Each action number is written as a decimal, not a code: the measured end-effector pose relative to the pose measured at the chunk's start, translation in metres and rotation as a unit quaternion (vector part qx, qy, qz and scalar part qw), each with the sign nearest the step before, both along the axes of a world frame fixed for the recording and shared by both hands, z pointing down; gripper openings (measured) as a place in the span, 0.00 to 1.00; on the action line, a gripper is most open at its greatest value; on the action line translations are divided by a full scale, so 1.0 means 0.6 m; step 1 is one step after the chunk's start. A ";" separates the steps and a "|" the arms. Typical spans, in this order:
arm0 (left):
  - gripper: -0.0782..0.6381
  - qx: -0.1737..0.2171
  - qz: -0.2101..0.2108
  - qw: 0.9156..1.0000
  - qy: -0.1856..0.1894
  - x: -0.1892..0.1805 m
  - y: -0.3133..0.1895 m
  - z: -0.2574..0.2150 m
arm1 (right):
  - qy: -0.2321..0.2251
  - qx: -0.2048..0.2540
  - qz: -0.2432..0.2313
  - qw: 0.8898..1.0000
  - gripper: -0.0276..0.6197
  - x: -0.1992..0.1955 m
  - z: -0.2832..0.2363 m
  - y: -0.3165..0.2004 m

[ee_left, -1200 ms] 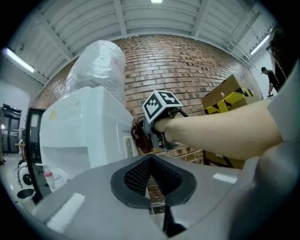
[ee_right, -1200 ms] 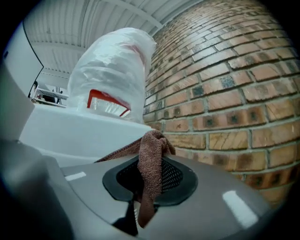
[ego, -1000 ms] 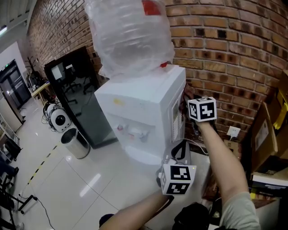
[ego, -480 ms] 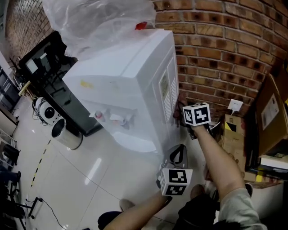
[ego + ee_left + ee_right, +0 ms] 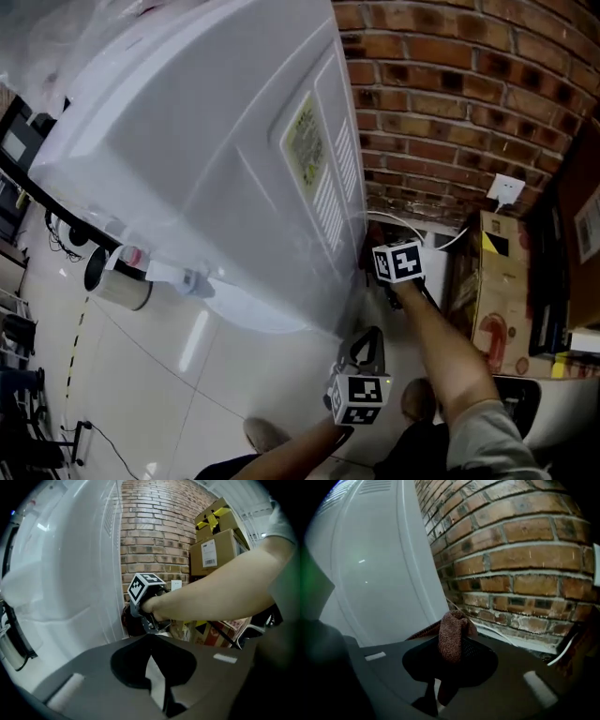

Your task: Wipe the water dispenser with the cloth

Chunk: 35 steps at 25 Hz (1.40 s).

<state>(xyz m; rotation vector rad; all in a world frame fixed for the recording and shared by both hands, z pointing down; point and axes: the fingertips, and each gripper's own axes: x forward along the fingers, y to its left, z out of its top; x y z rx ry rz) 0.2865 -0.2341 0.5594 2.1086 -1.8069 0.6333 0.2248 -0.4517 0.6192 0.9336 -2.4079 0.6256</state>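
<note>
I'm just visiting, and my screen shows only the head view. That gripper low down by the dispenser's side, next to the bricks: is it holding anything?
Observer: Yes. The right gripper is shut on a reddish-brown cloth; its own view shows that.
Visitor: And the nearer one?
Observer: The left gripper has its jaws together, with nothing between them.
Visitor: Is the cloth on the dispenser?
Observer: Its bunched end pokes out past the tips, with the dispenser on its left and the wall ahead. I cannot tell whether it touches.
</note>
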 end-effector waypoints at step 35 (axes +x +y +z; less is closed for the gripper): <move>0.11 0.109 0.077 0.991 -0.001 -0.038 0.127 -0.230 | 0.102 0.059 0.056 0.991 0.17 0.203 -0.152 0.404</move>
